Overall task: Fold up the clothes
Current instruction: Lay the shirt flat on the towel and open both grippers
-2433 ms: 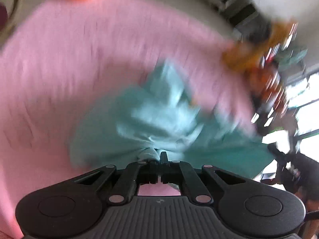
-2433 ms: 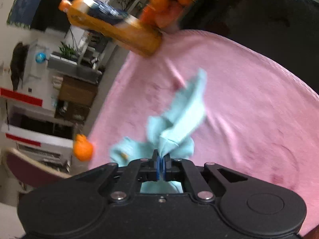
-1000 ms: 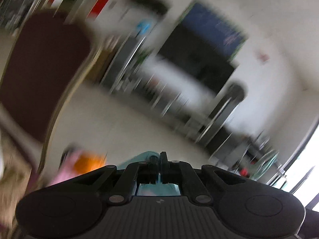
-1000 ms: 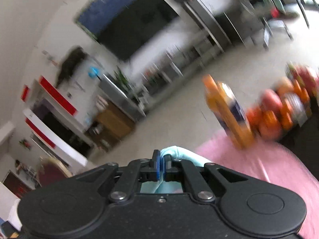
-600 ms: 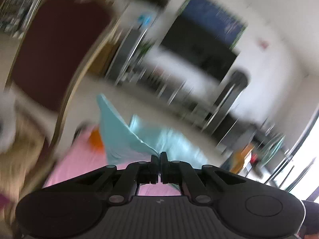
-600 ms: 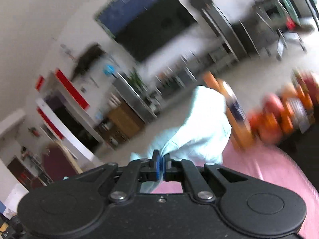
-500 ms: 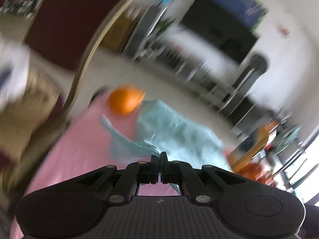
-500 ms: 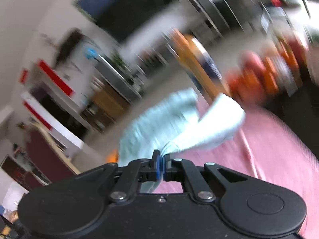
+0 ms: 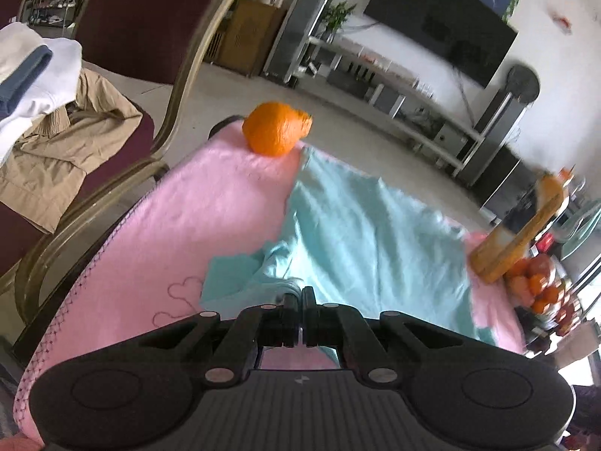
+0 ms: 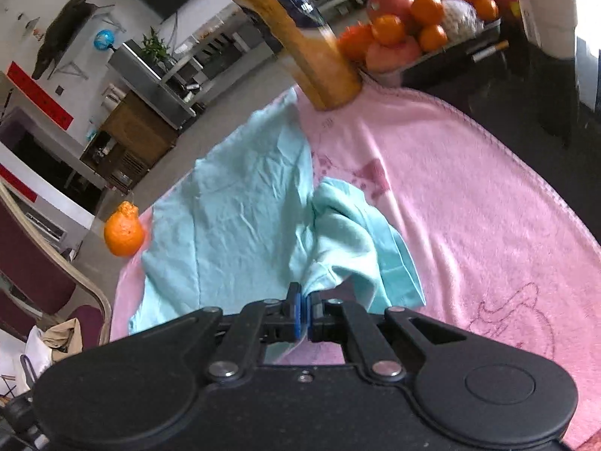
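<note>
Both hand-held grippers, left [image 9: 299,293] and right [image 10: 304,293], pinch near edges of the light-blue garment [image 9: 360,236] spread on a pink blanket [image 10: 469,203], between orange [image 9: 276,133] and juice bottle [image 10: 300,34].

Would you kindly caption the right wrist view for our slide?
Right gripper pinches a light blue garment spread across the pink blanket.

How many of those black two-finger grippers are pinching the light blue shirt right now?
2. The left gripper clamps the light blue cotton shirt at its near edge; the right gripper clamps a bunched fold beside it.
</note>
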A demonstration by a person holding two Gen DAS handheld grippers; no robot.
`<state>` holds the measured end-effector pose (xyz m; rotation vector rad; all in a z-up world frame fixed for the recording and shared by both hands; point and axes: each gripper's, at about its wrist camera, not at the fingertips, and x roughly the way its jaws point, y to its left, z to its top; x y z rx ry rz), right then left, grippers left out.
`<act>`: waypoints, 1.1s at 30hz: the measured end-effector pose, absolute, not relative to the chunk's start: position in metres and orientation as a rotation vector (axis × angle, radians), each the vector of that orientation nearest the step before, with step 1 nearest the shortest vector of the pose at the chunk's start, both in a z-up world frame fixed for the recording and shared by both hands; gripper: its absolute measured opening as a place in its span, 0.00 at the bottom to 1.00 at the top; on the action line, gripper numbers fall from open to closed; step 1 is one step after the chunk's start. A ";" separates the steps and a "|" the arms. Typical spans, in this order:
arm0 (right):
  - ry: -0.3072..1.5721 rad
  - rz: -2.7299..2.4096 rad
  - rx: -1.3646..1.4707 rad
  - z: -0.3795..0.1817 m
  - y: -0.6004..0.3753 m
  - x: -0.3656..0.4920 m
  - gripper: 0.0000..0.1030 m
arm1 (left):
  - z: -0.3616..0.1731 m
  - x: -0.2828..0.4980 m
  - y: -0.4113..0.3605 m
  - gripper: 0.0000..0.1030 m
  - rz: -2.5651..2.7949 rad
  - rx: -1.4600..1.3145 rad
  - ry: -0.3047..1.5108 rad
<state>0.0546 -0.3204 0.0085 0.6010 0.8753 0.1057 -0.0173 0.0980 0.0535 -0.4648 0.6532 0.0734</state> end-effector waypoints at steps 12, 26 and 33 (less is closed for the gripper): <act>0.881 0.108 0.447 0.026 -0.309 0.015 0.03 | 0.040 -0.059 0.077 0.01 0.146 -0.273 0.689; 1.030 0.033 0.195 -0.051 -0.284 0.015 0.07 | -0.032 -0.039 0.054 0.18 0.292 -0.029 0.969; 0.978 0.092 0.390 -0.031 -0.318 -0.014 0.18 | -0.010 -0.081 0.055 0.23 0.065 -0.202 0.914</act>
